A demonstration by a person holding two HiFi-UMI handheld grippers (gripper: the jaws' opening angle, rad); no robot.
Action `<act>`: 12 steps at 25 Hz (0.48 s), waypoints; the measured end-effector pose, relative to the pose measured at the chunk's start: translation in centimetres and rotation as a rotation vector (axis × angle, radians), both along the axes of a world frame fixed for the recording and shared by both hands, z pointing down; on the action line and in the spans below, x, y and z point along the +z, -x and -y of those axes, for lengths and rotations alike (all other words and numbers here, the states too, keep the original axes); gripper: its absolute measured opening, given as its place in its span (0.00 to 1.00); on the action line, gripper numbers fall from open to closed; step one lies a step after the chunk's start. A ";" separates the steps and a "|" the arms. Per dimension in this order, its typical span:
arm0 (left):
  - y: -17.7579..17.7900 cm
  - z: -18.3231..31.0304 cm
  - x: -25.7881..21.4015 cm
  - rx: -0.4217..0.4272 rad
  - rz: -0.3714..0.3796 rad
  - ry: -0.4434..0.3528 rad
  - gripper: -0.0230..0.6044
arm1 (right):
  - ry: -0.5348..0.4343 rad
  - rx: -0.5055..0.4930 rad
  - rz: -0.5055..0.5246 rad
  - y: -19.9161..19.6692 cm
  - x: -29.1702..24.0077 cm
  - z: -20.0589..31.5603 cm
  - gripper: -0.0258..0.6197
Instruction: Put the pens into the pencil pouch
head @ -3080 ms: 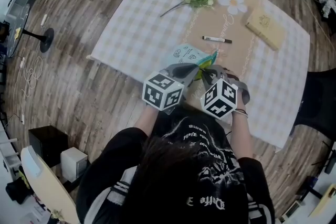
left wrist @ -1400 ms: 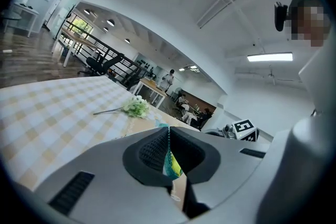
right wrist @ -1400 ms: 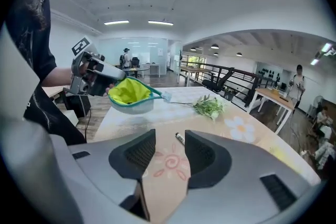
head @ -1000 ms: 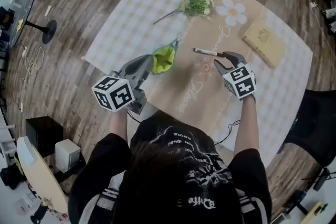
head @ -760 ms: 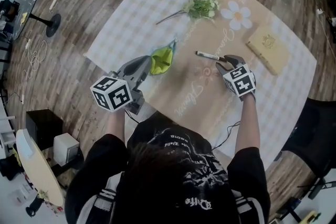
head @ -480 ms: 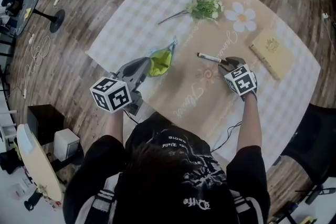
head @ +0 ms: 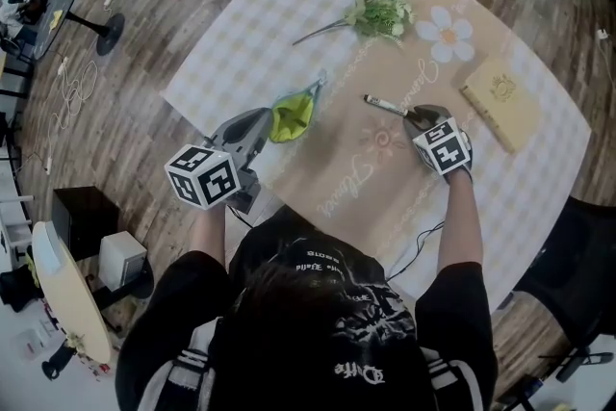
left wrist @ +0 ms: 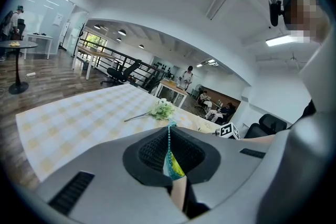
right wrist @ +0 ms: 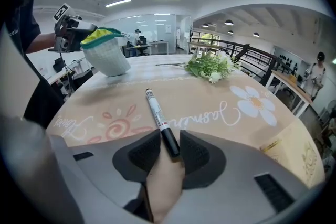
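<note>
A white pen with a black cap (head: 385, 104) lies on the tablecloth right of centre. My right gripper (head: 417, 115) points down at its capped end. In the right gripper view the cap (right wrist: 169, 141) sits between the two pads, and the jaws are closing around it with a thin gap still showing. My left gripper (head: 262, 123) is shut on the edge of the teal pencil pouch (head: 292, 114) and holds it up with its yellow-green lining open. In the left gripper view the pouch's beaded edge (left wrist: 169, 149) is pinched between the jaws.
A bunch of white flowers (head: 378, 12) lies at the table's far side. A tan book (head: 505, 101) rests to the right of the pen. The checked tablecloth (head: 241, 43) hangs over the table's edges. A dark chair (head: 577, 255) stands at the right.
My right gripper has sunk onto the pen's capped end and its jaws have narrowed. The left gripper keeps hold of the pouch in about the same place.
</note>
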State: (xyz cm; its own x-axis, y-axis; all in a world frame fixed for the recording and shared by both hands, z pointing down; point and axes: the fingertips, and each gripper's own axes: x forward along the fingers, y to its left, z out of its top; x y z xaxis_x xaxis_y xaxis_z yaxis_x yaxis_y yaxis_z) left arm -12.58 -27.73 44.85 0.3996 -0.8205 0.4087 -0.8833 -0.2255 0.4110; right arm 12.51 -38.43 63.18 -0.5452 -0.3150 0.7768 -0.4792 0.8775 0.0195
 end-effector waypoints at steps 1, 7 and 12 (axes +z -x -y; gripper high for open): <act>0.0 0.0 0.0 -0.003 0.001 0.001 0.08 | -0.007 0.003 0.001 -0.1 -0.1 0.1 0.22; 0.2 -0.5 0.1 -0.015 0.001 -0.001 0.08 | -0.010 0.029 0.010 -0.2 0.0 -0.2 0.15; 0.3 -0.9 0.0 -0.014 0.006 -0.003 0.08 | 0.018 0.028 0.063 0.4 -0.6 -1.6 0.15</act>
